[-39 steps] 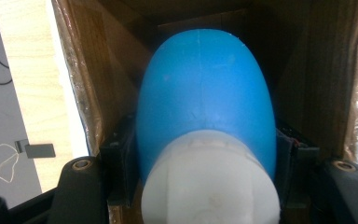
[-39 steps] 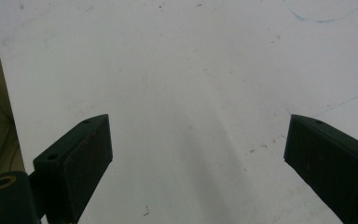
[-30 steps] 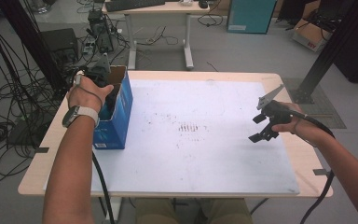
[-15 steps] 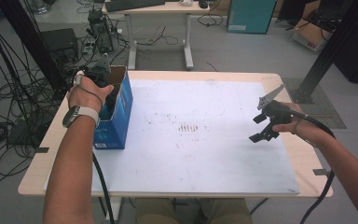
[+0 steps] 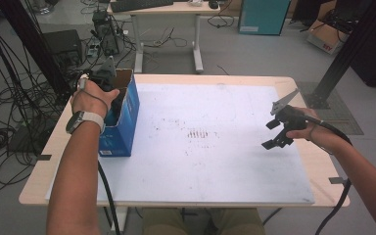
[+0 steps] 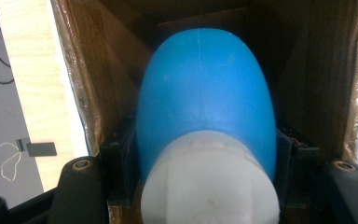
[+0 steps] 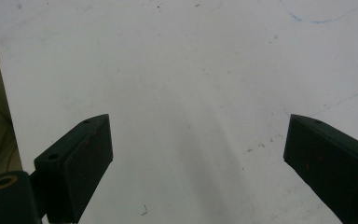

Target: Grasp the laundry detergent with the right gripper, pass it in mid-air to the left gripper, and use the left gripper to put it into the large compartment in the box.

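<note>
The left gripper clamped a blue bottle inside the box, not yet released; the right gripper hung open.

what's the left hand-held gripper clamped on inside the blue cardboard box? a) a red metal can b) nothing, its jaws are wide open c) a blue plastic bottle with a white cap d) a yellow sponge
c: in the left gripper view the left hand-held gripper has its jaws pressed on both sides of a blue plastic bottle with a white cap, down inside the blue cardboard box.
</note>
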Available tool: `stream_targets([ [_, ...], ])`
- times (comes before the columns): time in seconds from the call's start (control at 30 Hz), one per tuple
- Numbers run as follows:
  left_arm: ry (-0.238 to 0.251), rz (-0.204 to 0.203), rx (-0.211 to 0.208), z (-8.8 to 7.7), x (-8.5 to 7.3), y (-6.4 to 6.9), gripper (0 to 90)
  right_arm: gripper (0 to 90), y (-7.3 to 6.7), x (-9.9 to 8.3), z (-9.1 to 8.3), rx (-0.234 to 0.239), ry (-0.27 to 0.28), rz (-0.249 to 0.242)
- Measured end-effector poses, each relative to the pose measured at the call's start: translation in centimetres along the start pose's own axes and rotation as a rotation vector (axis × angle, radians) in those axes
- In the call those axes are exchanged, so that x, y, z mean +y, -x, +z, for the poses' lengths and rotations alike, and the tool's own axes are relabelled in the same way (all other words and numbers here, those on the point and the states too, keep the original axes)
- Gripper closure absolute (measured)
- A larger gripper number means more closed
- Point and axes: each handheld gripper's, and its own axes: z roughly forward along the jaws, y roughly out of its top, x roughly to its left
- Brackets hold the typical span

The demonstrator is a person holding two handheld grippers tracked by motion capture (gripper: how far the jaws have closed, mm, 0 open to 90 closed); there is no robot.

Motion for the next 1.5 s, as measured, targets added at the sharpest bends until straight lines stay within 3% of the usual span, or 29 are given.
stream_targets([
  [1.5, 0.002, -0.003, 0.006, 0.01, -0.14, 0.03, 37.4, 7.8, 0.03, -0.09, -0.04, -0.001, -0.006, -0.009],
])
